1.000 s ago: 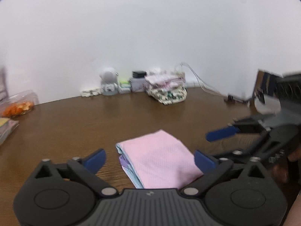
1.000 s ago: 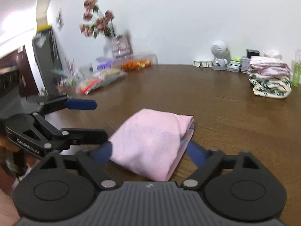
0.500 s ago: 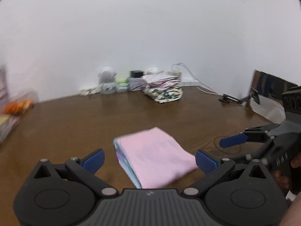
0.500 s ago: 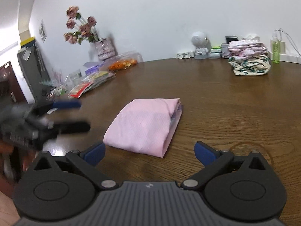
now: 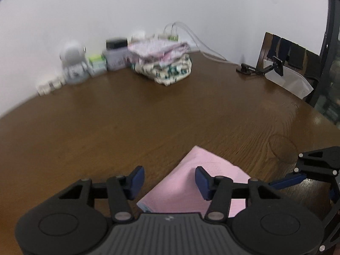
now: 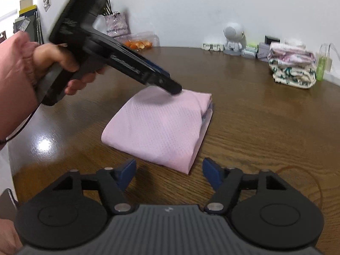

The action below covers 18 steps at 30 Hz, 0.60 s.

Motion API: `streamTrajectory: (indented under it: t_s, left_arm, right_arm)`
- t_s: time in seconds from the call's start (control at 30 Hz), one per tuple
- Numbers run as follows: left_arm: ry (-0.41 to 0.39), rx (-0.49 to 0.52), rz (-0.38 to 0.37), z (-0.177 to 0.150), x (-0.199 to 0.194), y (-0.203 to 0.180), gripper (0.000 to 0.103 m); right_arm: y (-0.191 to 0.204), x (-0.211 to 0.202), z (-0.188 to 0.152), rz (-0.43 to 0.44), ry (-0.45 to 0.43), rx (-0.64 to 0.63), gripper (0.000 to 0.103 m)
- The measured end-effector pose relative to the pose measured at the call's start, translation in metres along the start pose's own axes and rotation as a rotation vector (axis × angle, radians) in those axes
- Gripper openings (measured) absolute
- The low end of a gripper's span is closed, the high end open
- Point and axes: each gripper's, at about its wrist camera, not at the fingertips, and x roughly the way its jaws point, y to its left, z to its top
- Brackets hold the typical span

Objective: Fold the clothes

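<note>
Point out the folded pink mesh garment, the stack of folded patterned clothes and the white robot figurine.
Folded pink mesh garment point(image 6: 161, 127), right wrist view, top face.
Stack of folded patterned clothes point(image 6: 292, 68), right wrist view, front.
White robot figurine point(image 6: 233, 36), right wrist view, head.

A pink mesh garment point(image 6: 161, 127), folded into a neat rectangle, lies flat.

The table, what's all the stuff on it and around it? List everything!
folded cloth: one, pink, near middle of the table
table: one, brown wood
pile of folded clothes: one, pink and patterned, far edge
toy robot: one, white, by the wall
small boxes: several, grey and green, beside it
snack tray: one, clear with orange bits, far left
left hand-held gripper: black, blue pads, over the cloth's edge
right hand-held gripper: black, near corner
</note>
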Motion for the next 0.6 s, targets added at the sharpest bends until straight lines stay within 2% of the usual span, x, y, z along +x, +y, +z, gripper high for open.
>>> streamTrajectory:
  t_s: [0.03, 0.1, 0.17, 0.27, 0.33, 0.43, 0.6]
  left_arm:
    - [0.007, -0.018, -0.028, -0.001, 0.003, 0.006, 0.043]
    - [0.016, -0.05, -0.076, -0.005, 0.007, 0.015, 0.04]
    - [0.027, -0.076, -0.113, -0.01, 0.01, 0.021, 0.036]
    - [0.04, -0.115, -0.157, -0.016, 0.013, 0.027, 0.035]
    - [0.046, -0.138, -0.18, -0.019, 0.011, 0.03, 0.034]
    - [0.052, -0.171, -0.17, -0.026, 0.003, 0.029, 0.034]
    - [0.037, -0.326, -0.074, -0.051, -0.022, 0.012, 0.034]
  right_arm:
    - [0.0, 0.001, 0.0, -0.002, -0.004, -0.005, 0.062]
    - [-0.001, 0.001, 0.001, -0.004, -0.009, -0.009, 0.044]
    - [-0.004, 0.002, 0.003, -0.001, -0.011, -0.007, 0.032]
    - [-0.01, 0.002, 0.004, 0.008, -0.007, 0.0, 0.023]
    - [-0.016, 0.002, 0.005, 0.012, -0.003, 0.007, 0.021]
    - [-0.03, 0.001, 0.009, 0.022, 0.009, 0.011, 0.02]
    - [-0.061, 0.0, 0.019, 0.09, 0.058, -0.052, 0.021]
